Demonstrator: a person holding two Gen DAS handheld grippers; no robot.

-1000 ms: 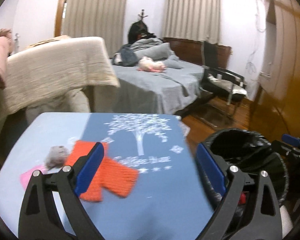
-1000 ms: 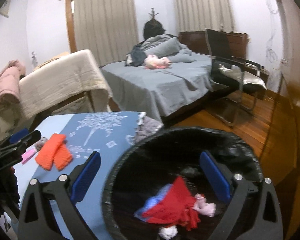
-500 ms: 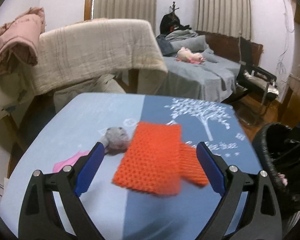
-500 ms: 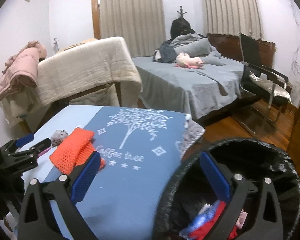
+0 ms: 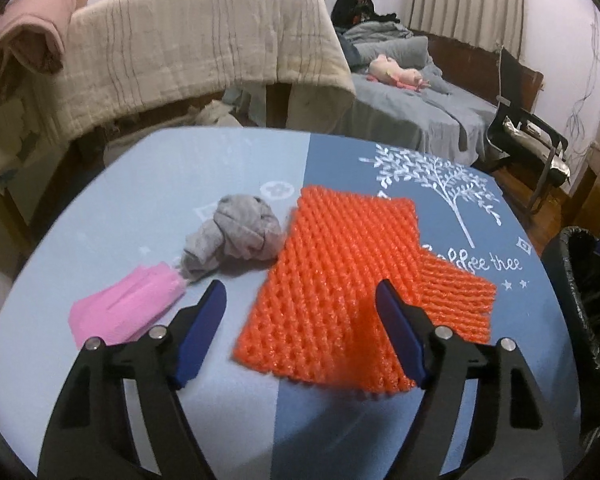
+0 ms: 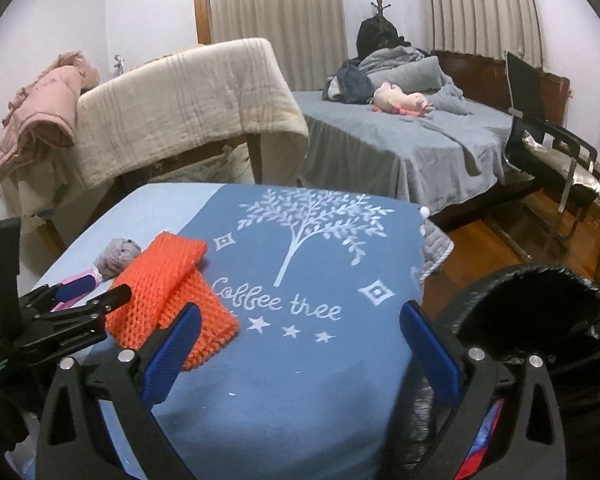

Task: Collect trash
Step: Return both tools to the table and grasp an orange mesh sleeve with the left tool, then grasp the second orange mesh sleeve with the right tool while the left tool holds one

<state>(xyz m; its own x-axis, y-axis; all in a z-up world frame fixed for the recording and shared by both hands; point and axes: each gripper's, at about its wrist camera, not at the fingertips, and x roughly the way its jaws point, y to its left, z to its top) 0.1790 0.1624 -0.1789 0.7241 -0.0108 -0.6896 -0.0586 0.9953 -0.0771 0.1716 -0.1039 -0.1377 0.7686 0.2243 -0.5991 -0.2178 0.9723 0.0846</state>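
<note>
Two overlapping orange foam nets (image 5: 340, 292) (image 6: 168, 280) lie on the blue tablecloth (image 5: 220, 168) (image 6: 300, 360). To their left sit a crumpled grey wad (image 5: 236, 236) (image 6: 118, 256) and a pink folded piece (image 5: 128, 308) (image 6: 76, 280). My left gripper (image 5: 300, 296) (image 6: 88, 290) hovers just above the near edge of the larger net; its jaws are closing, with the net's near part between them and the pads apart from it. My right gripper (image 6: 300, 316) stands open and empty over the cloth, beside the black-lined trash bin (image 6: 540, 320) (image 5: 588, 300).
A bench draped with a beige blanket (image 6: 180, 100) stands behind the table, with a pink jacket (image 6: 40, 112) on its left end. A grey bed (image 6: 400, 136) and a black chair (image 6: 548, 140) stand at the right, on wooden floor. A grey cloth (image 6: 436, 248) hangs off the table's right corner.
Both views swung left, away from the bin, towards the table. My left gripper came down close over the orange nets and its jaws have narrowed. The right gripper left the bin's mouth.
</note>
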